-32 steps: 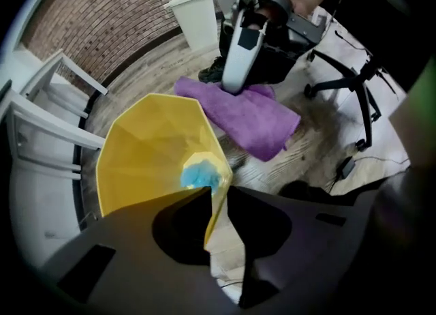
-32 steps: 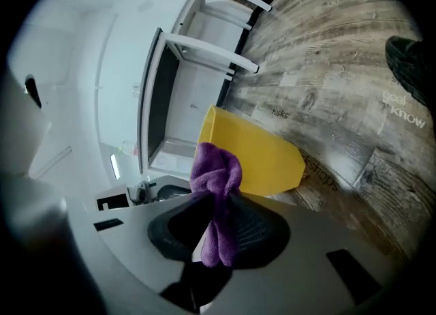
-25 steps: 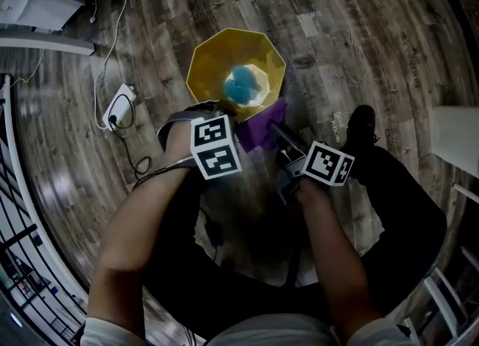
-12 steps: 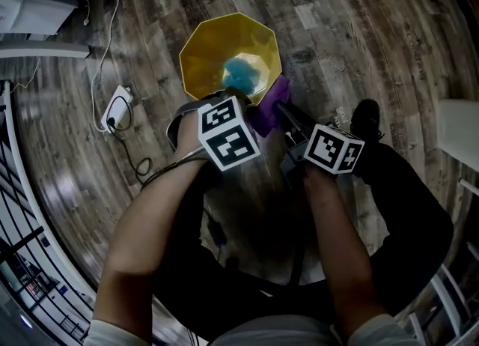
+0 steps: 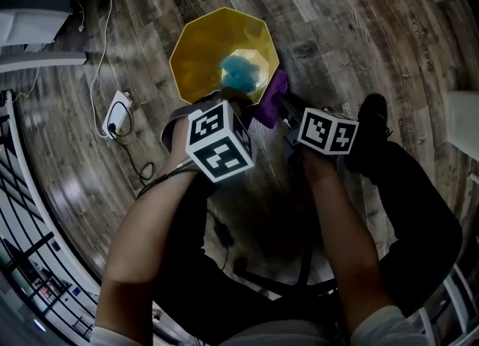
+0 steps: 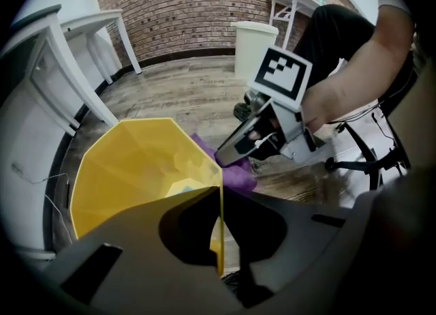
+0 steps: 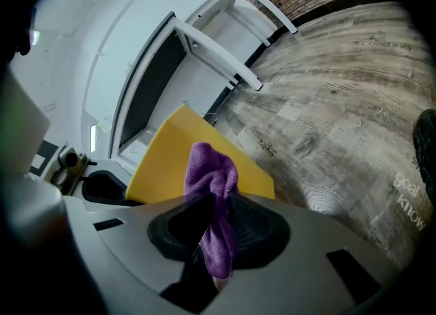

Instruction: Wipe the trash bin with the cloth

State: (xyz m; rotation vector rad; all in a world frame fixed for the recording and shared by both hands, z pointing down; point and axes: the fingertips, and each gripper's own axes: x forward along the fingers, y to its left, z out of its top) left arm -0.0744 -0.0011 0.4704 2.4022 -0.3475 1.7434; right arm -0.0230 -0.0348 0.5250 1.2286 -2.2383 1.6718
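On the wooden floor (image 5: 359, 30), just ahead of the seated person's legs, the yellow trash bin (image 5: 198, 60) is standing upright with its many-sided mouth facing up. Something crumpled and blue (image 5: 241, 73) is lying at its bottom.

The purple cloth (image 5: 271, 101) is sitting at the near right side of the bin, by its outer wall. The views are not showing clearly whether it is touching the wall. The right gripper (image 5: 281, 108) is holding it: in the right gripper view its fingers are clamping the bunched cloth (image 7: 211, 170), which is bulging out beyond the tips in front of the yellow wall (image 7: 170, 157).

The left gripper (image 5: 224, 99) is pointing steeply down at the bin's near rim. Its fingers have just been closing, and in the left gripper view they are pinching the thin edge of the bin's wall (image 6: 129, 170), one finger inside and one outside. That view is also showing the right gripper (image 6: 223, 157) reaching in from the right with the cloth (image 6: 235, 170) at its tip.

Further out, a white power adapter (image 5: 116, 108) with its cable is lying on the floor to the left of the bin, and a dark shoe (image 5: 370, 112) is resting to the right. A white bin (image 6: 254, 48) is standing before a brick wall (image 6: 191, 7) in the background.
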